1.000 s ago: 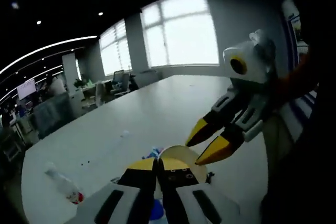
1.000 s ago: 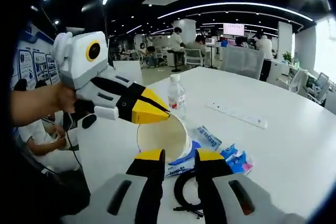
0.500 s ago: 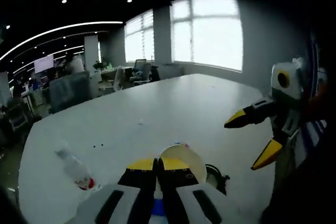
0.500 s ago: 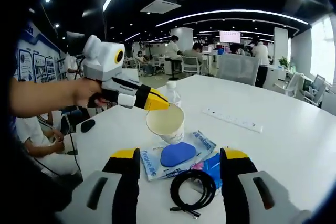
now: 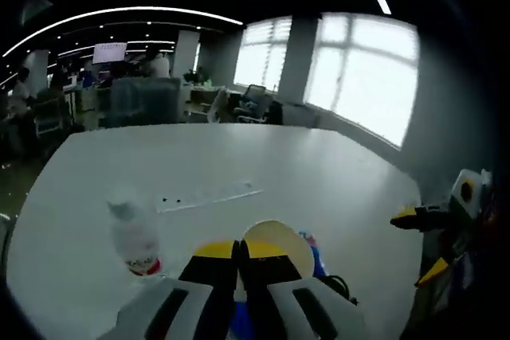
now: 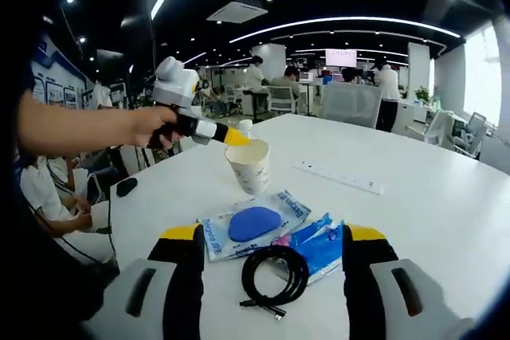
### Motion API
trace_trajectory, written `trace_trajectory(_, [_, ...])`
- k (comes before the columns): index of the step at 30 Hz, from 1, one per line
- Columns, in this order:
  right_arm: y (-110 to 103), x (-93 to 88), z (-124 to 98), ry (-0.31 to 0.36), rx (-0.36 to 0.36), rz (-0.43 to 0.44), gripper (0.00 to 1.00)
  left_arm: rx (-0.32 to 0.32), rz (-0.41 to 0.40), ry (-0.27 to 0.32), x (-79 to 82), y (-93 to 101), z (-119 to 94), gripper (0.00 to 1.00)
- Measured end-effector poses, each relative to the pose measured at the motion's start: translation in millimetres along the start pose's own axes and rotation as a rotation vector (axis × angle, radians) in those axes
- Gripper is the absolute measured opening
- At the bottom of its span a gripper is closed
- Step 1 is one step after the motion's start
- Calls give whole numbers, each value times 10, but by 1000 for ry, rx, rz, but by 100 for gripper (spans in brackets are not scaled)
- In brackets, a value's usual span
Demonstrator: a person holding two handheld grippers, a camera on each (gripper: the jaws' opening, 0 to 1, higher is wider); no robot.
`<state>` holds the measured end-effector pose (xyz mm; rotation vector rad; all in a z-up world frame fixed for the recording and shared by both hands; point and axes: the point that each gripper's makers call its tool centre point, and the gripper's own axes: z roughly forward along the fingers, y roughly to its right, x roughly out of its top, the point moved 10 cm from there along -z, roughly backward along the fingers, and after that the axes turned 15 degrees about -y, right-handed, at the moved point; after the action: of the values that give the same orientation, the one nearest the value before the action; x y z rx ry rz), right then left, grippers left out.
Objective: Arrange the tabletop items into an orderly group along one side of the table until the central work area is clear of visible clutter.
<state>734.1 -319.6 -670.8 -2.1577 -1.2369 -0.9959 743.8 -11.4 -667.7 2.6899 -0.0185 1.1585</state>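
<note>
Lifted clear since a second ago, the paper cup point(image 6: 248, 165) hangs pinched by its rim in the left gripper point(image 6: 233, 138), jaws clamped together on it. Meanwhile the right gripper point(image 6: 271, 236), spread wide, has backed off; ahead lie a cable point(image 6: 273, 274) and packets point(image 6: 253, 224). Likely next: carrying the cup to the table point(image 6: 414, 197) edge.

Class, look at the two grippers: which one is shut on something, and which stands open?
The left gripper is shut on the rim of the white paper cup. The right gripper stands wide open, holding nothing.
</note>
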Motion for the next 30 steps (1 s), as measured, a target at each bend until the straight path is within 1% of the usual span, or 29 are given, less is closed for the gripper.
trace_trajectory(3, [43, -36, -31, 11, -2, 6, 68, 40, -42, 1, 15, -70, 42, 0])
trace_trajectory(6, [103, -124, -48, -1, -17, 20, 68, 63, -94, 8, 29, -154, 120, 0])
trace_trajectory(8, [132, -177, -54, -11, -22, 32, 68, 93, -79, 4, 38, -160, 177, 0])
trace_trajectory(11, [161, -236, -66, -16, -26, 51, 67, 109, -82, 11, 60, -157, 252, 0])
trace_trajectory(13, [180, -266, -78, -14, -33, 61, 67, 151, -72, 19, 78, -170, 290, 0])
trace_trajectory(16, [218, -324, -88, -18, -39, 84, 66, 191, -93, 22, 83, -184, 347, 0])
trace_trajectory(18, [230, -354, -95, -20, -43, 97, 66, 232, -102, 15, 70, -202, 398, 0])
trace_trajectory(21, [245, -386, -110, -23, -47, 106, 66, 240, -99, 11, 60, -201, 459, 0])
trace_trajectory(23, [256, -392, -121, -20, -51, 110, 66, 273, -94, 17, 59, -221, 471, 0])
trace_trajectory(24, [264, -394, -127, -17, -50, 115, 66, 270, -103, 19, 59, -227, 482, 0])
trace_trajectory(25, [266, -392, -133, -13, -48, 120, 67, 259, -131, 25, 57, -234, 501, 0])
trace_trajectory(26, [265, -389, -137, -10, -47, 123, 68, 260, -137, 21, 57, -255, 516, 0])
trace_trajectory(29, [259, -375, -141, 4, -36, 130, 69, 272, -167, 30, 57, -292, 550, 0])
trace_trajectory(30, [249, -371, -138, 10, -27, 142, 70, 285, -173, 31, 58, -309, 569, 0])
